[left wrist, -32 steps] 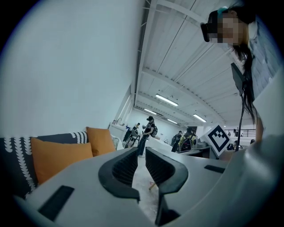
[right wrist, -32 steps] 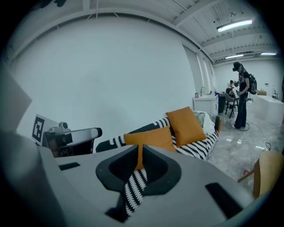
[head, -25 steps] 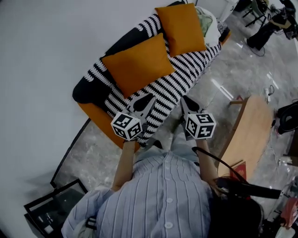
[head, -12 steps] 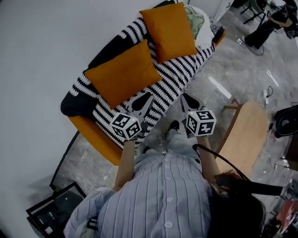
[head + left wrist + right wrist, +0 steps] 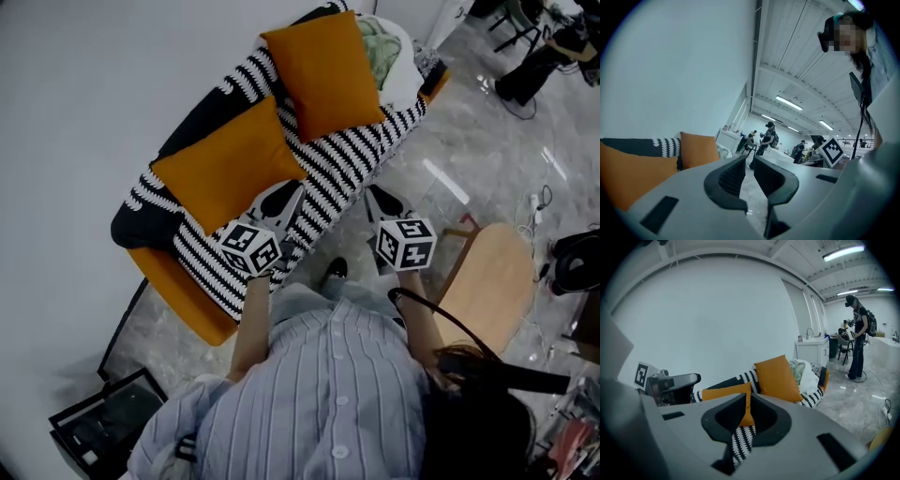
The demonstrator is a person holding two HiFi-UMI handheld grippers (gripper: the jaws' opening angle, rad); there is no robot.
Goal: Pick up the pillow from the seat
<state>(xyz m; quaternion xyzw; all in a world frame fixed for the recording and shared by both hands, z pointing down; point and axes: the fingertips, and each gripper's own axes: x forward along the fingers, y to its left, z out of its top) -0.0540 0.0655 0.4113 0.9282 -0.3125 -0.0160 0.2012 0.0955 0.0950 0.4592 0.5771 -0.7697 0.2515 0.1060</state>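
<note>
In the head view, the near orange pillow (image 5: 225, 164) is seen on the striped seat (image 5: 347, 159), just left of the tip of the left gripper (image 5: 284, 194). The right gripper (image 5: 382, 197) is further right. In the left gripper view, the jaws are pressed together with nothing between them, and the pillow is seen low on the left. In the right gripper view, the jaws are closed tight and empty, with the pillow just past them. A second ago the pillow was seen further ahead.

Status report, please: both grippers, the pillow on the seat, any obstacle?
Left hand-held gripper shut, empty. Right hand-held gripper shut, empty. Near orange pillow on striped sofa, untouched, far orange pillow behind it. Nothing blocks the approach.
</note>
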